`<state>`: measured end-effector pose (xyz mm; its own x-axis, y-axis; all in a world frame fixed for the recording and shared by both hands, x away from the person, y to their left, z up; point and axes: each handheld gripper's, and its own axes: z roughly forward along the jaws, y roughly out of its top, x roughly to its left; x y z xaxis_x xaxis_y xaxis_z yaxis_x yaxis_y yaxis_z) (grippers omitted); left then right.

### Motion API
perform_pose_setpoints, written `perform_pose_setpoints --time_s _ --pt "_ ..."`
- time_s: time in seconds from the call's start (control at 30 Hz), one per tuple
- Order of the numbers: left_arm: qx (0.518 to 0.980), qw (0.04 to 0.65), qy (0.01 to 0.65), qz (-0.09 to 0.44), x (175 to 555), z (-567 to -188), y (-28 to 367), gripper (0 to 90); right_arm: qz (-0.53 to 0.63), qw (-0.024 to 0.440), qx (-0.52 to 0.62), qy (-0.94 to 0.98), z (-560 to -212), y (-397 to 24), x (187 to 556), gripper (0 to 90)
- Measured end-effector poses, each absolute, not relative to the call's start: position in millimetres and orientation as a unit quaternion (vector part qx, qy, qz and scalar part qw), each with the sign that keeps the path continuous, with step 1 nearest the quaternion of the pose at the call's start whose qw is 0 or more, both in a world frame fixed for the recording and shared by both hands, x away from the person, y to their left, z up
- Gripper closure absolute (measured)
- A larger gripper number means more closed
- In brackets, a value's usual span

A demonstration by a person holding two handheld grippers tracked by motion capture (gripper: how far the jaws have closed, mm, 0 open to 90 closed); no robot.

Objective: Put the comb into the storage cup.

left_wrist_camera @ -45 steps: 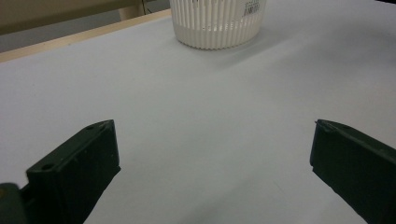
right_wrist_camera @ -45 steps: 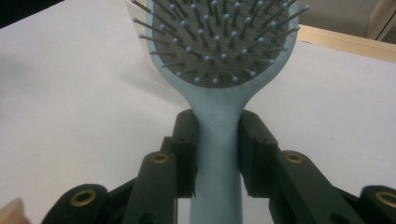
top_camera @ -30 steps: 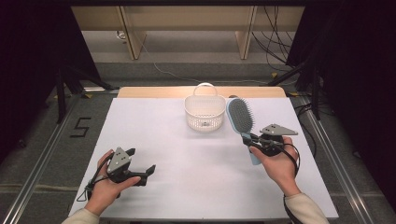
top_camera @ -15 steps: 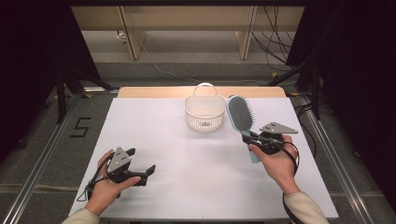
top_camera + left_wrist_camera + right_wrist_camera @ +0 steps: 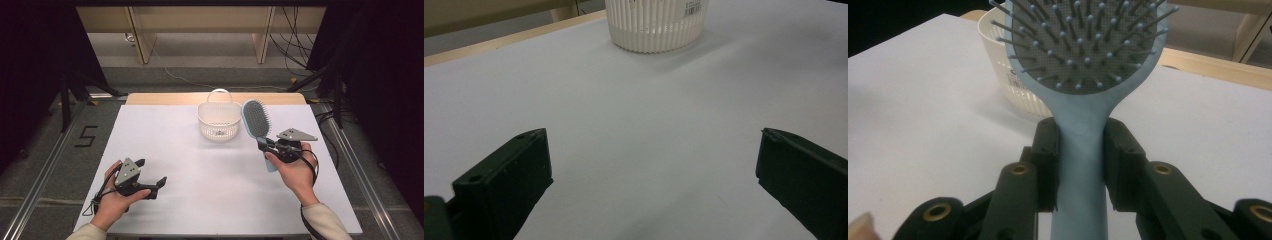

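Two grippers: both are showing over the white counter [image 5: 210, 165], each held in one of the person's hands.
Right gripper [image 5: 1080, 150]: its two black jaws are pressing on either side of the handle of a pale blue hairbrush [image 5: 1083, 75], clamping it just below the head.
Hairbrush position: it is being held above the counter on the right side, bristles facing up toward the high camera, with its head [image 5: 255, 118] reaching toward the far edge and lying just beside a basket in the high view.
Handle end: it is sticking out behind the jaws, toward the person's right hand [image 5: 295, 170].
Basket [image 5: 218, 120]: white, slatted, with a looped handle, it is standing upright near the far middle of the counter, with a small label showing on its wall.
Left gripper [image 5: 142, 175]: it is lying low at the near left of the counter in the left hand [image 5: 112, 200], jaws spread wide with bare white surface between them.
Left gripper direction: it is pointing toward the basket, which is standing well apart from it.
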<state>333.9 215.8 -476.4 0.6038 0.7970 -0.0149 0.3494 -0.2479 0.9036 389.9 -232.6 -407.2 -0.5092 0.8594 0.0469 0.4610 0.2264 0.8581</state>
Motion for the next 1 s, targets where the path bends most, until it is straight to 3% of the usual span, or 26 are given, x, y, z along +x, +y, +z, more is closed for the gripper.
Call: perform_pose_setpoints --time_s 1.0 --pt "0.755 0.482 0.380 0.232 334.0 -476.4 215.8 0.8 0.450 0.234 0.442 0.740 -400.2 -229.2 397.9 70.7"
